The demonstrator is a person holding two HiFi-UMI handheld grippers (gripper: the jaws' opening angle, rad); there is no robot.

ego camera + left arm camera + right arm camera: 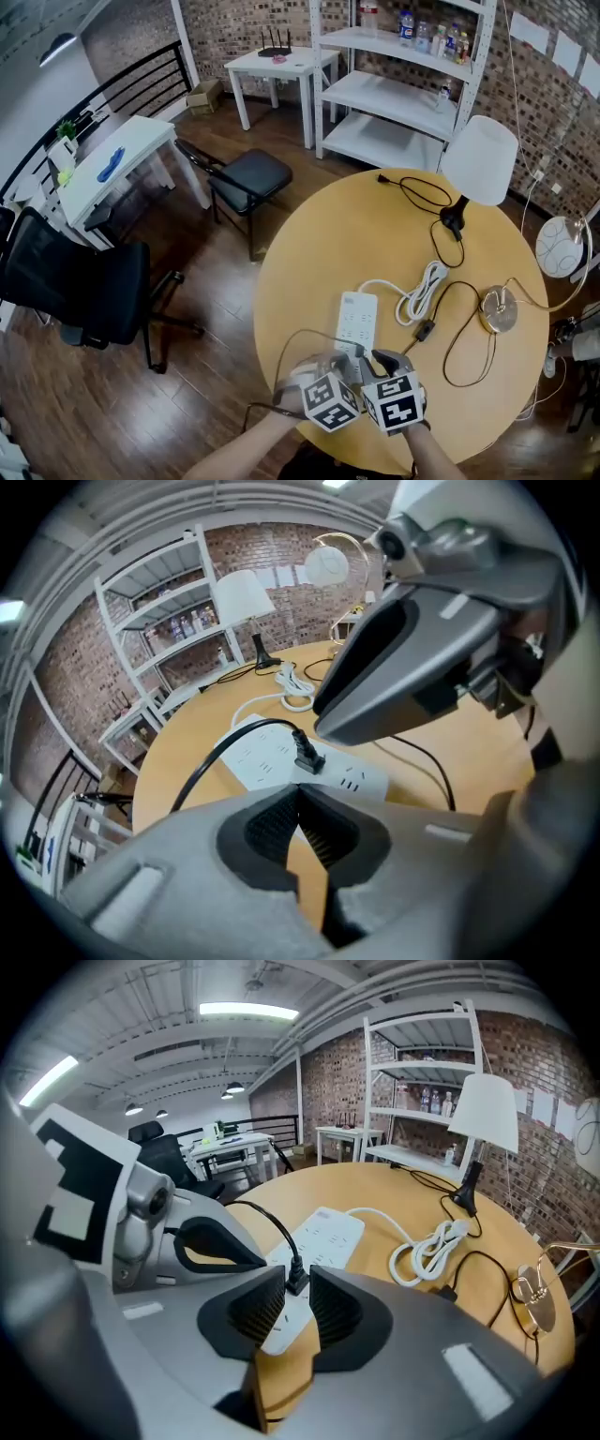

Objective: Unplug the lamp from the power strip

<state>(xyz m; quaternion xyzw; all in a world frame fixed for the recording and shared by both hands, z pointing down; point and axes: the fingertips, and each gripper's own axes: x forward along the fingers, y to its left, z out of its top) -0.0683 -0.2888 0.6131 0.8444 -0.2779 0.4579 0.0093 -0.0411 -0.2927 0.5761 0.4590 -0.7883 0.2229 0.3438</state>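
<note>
The right gripper (297,1290) has its fingers (335,1312) moderately apart and holding nothing, lined up on the black plug (296,1277), which sits seated in the white power strip (323,1230) just past their tips. Beside it, the left gripper (301,793) has its fingers (272,832) pinched together, empty, above the strip's near end. The strip lies loose on the counter (309,253), so I'd expect it to lift or slide with the plug unless pinned. A grip on the cord (220,757) instead of the plug body would strain it.
</note>
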